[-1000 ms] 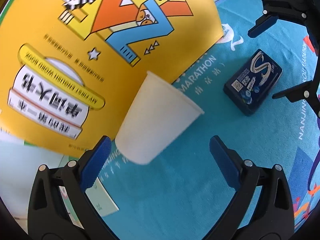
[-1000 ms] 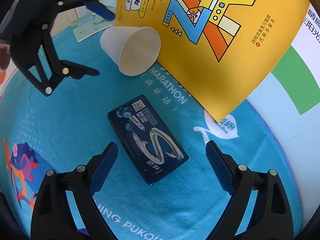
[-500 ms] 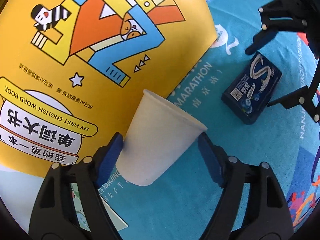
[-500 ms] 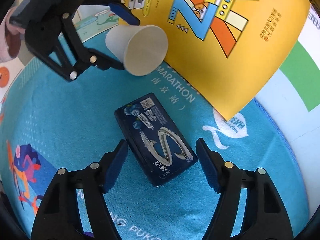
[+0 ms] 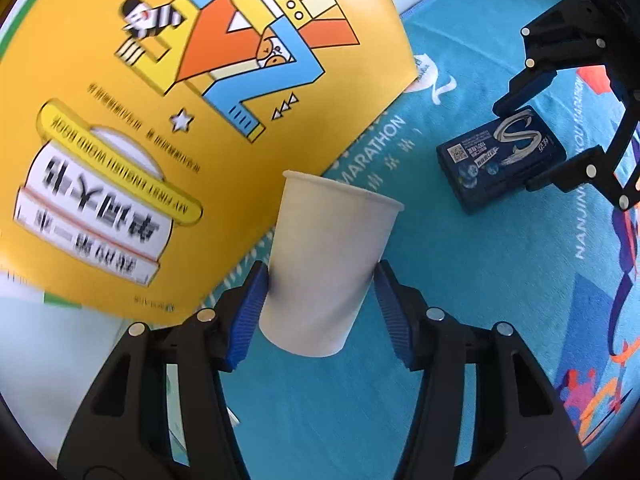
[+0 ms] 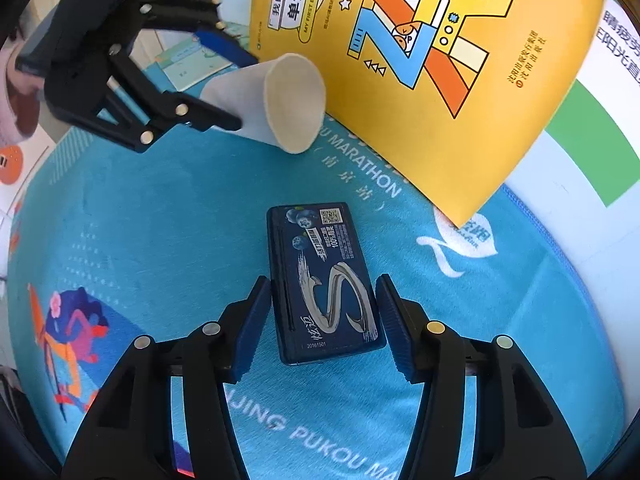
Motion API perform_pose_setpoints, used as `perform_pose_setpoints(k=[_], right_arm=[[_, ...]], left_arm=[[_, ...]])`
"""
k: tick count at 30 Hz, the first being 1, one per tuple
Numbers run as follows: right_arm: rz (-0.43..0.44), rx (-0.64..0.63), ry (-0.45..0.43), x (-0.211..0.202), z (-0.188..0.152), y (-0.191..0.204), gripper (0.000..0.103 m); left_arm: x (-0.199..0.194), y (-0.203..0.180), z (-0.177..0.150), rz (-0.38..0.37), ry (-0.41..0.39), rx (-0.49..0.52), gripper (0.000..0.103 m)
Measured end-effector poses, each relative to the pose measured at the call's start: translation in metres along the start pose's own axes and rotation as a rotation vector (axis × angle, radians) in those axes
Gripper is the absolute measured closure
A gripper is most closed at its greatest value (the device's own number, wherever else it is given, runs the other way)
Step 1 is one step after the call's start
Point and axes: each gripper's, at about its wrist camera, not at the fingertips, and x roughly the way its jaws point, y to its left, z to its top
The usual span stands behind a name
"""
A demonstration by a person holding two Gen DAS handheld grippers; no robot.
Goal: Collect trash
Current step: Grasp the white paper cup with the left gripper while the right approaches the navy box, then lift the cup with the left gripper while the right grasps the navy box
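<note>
1. The left gripper [image 5: 320,308] is closing around a paper cup [image 5: 324,264] that lies on its side between its blue pads; both pads look to be touching the cup's wall near the base.
2. The right gripper [image 6: 322,320] is closing on a dark gum box [image 6: 322,280] lying flat between its pads; the left pad touches, while a thin gap seems to remain at the right pad.
3. Both items rest on a blue mat [image 6: 160,216], with a yellow book [image 5: 160,100] just beyond the cup.
4. Risks: the thin cup may crumple or squirt forward out of the tapered grip; the box, caught only at its near end, may pivot or slip when lifted.
</note>
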Motion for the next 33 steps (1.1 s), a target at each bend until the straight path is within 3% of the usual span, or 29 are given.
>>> perform_pose_setpoints(k=[7,10,19,23,24,26,28,31,33], right_arm=[[0.013,-0.002,-0.029,-0.027,-0.001,0.02,0.05],[0.035,-0.006,-0.024,-0.038,0.0,0.03,0.1],[0.021,-0.03,0.038,-0.039,-0.011,0.079,0.1],[0.027,0.073,0.042,-0.034,-0.018,0.071,0.095],[0.023,0.089,0.041,-0.033,-0.02,0.069,0.089],[-0.011,0.096,0.043,-0.032,-0.022,0.067,0.048],[-0.039,0.1,0.029,-0.032,-0.025,0.065,0.042],[-0.062,0.111,0.039,-0.024,-0.026,0.063,0.026],[-0.077,0.117,0.044,-0.017,-0.027,0.061,0.022]], left_arm=[[-0.037,-0.019,-0.041,0.0,-0.024,-0.101,0.051],[-0.057,-0.033,-0.074,0.022,-0.015,-0.144,0.051],[-0.1,-0.074,-0.17,0.0,0.035,-0.272,0.051],[-0.106,-0.08,-0.192,-0.031,0.05,-0.358,0.051],[-0.105,-0.081,-0.197,-0.036,0.057,-0.38,0.051],[-0.1,-0.084,-0.203,-0.04,0.07,-0.41,0.051],[-0.095,-0.087,-0.209,-0.045,0.079,-0.442,0.05],[-0.092,-0.086,-0.212,-0.036,0.074,-0.484,0.047],[-0.085,-0.086,-0.211,-0.028,0.097,-0.506,0.038]])
